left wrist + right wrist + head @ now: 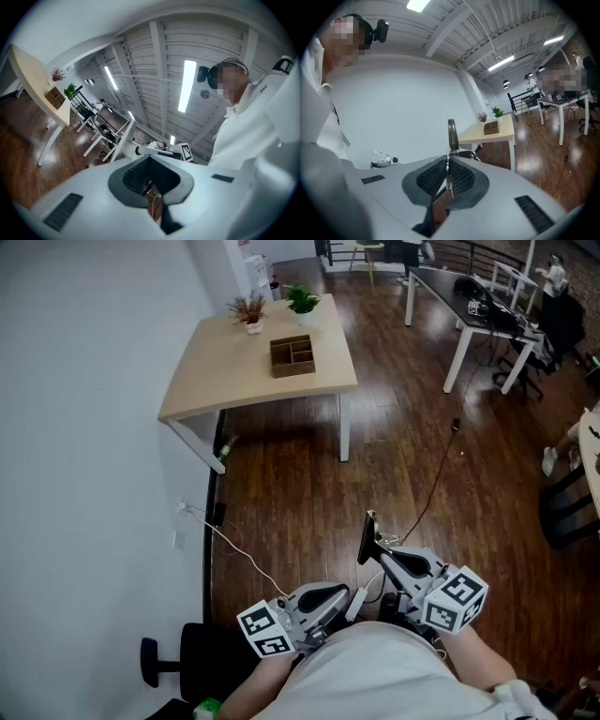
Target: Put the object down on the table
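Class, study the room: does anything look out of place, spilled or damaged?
Nothing is spilled or broken. Only a white cable trails loose across the floor from the wall. On the table, the wooden box, reddish plant and green plant stand upright.

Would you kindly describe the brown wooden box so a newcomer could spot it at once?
Find the light wooden table against the white wall. Near its far end sits the brown wooden box, in front of a green potted plant and a reddish potted plant. It alone is low, square and split into compartments.
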`<action>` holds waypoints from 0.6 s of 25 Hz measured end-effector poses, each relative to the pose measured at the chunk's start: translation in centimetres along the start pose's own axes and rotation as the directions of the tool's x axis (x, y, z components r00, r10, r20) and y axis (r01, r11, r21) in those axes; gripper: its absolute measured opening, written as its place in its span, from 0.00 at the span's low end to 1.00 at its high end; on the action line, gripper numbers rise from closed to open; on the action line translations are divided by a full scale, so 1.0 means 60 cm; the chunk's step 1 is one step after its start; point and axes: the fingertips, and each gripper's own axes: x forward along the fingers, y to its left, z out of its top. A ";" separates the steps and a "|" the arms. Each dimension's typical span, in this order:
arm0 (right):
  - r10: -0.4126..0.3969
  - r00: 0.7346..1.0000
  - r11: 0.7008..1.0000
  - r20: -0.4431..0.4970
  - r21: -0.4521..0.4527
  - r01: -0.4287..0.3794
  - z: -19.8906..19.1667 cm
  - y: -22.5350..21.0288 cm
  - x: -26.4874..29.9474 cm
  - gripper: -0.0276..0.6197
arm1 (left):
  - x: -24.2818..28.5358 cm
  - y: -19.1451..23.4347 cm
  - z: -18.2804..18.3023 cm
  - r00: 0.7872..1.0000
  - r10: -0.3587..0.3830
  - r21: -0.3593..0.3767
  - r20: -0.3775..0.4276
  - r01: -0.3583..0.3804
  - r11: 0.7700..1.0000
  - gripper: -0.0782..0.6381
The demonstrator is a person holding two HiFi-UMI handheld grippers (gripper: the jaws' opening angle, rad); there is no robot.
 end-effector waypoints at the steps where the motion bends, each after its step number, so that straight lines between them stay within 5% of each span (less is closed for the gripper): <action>1: -0.003 1.000 1.000 0.000 0.001 0.003 0.000 0.000 0.001 0.06 | -0.001 -0.001 0.000 1.000 -0.001 0.000 -0.003 0.001 1.000 0.11; 15: -0.084 0.996 0.996 0.031 0.006 0.084 -0.001 -0.005 0.010 0.06 | -0.077 0.004 -0.007 0.999 0.037 -0.011 -0.016 -0.037 0.999 0.11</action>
